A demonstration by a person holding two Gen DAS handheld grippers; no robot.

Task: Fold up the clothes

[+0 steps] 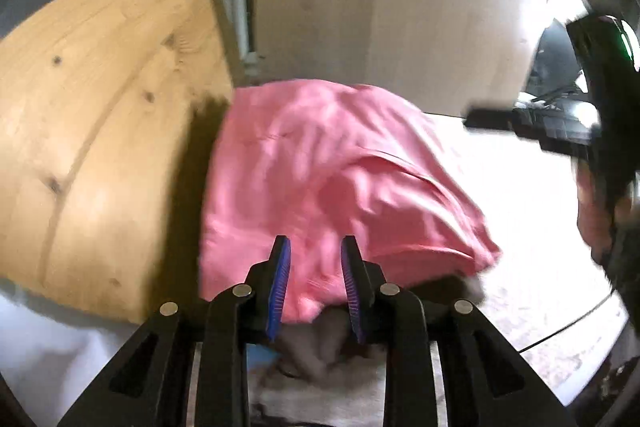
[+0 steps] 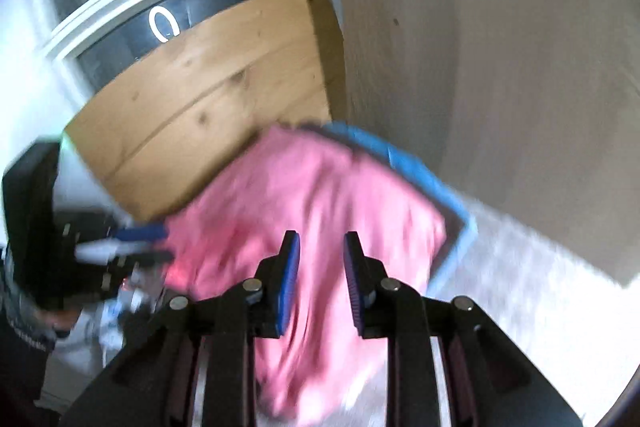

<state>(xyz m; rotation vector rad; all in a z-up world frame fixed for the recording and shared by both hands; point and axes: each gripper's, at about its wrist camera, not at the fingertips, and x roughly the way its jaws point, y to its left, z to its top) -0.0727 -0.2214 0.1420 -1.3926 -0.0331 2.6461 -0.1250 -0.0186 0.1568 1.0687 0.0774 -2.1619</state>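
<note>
A pink garment [image 1: 320, 179] lies bunched in a mound, blurred by motion. My left gripper [image 1: 315, 247] is at its near edge with the blue pads apart, and pink cloth shows in the gap between them. In the right wrist view the same garment [image 2: 304, 227] drapes over a blue bin [image 2: 456, 227]. My right gripper [image 2: 322, 241] hovers over it, open, with nothing pinched. The left gripper [image 2: 156, 245] appears at the garment's left edge. In the left wrist view the right gripper [image 1: 480, 117] reaches in from the right, clear of the cloth.
A pine board [image 1: 100, 127] leans behind the garment on the left, against a pale wall [image 1: 400, 7]. A white textured surface [image 1: 520, 227] spreads to the right, crossed by a dark cable [image 1: 568, 327]. Grey cloth [image 1: 332, 339] lies under the pink edge. A hand [image 1: 596, 219] holds the right gripper.
</note>
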